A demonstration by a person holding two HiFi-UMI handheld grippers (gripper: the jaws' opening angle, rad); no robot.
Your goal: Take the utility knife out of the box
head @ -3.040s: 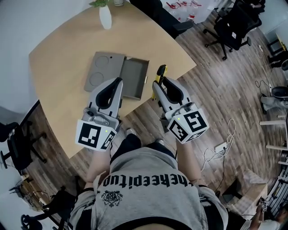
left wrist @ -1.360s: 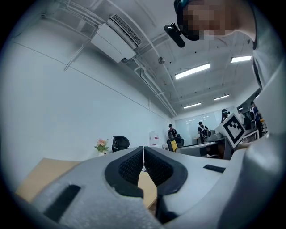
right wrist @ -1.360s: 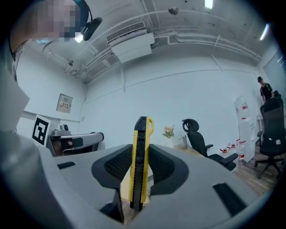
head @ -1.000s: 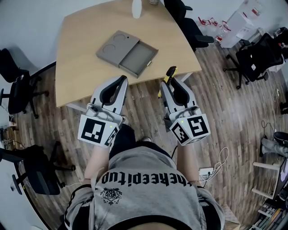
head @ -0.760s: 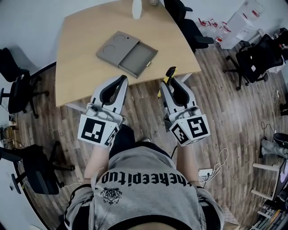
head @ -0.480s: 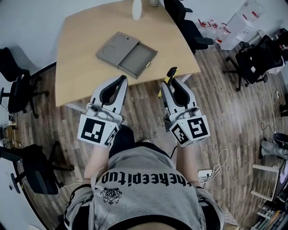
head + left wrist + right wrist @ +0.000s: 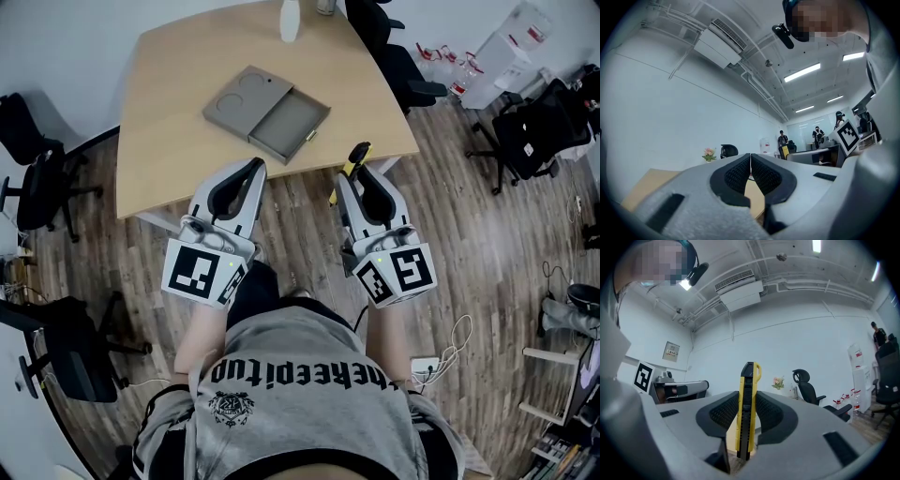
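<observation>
In the head view the grey box (image 7: 246,97) lies on the wooden table (image 7: 169,150), its drawer tray (image 7: 292,122) slid out and empty. Both grippers hover over the floor, short of the table's near edge. My right gripper (image 7: 352,174) is shut on the yellow and black utility knife (image 7: 357,154). In the right gripper view the utility knife (image 7: 746,404) stands upright between the pads, its tip above my right gripper (image 7: 749,401). My left gripper (image 7: 253,167) is shut with nothing in it. The left gripper view shows the pads of my left gripper (image 7: 750,159) meeting.
A white vase (image 7: 291,19) stands at the table's far edge. Black office chairs sit to the left (image 7: 33,187), lower left (image 7: 66,352) and beyond the table (image 7: 389,47). Wooden floor (image 7: 300,244) lies under the grippers. A cable (image 7: 459,328) trails at right.
Since three seconds ago both grippers, with the knife, have drawn back from the table's edge to over the floor. Over the last second nothing has visibly moved.
</observation>
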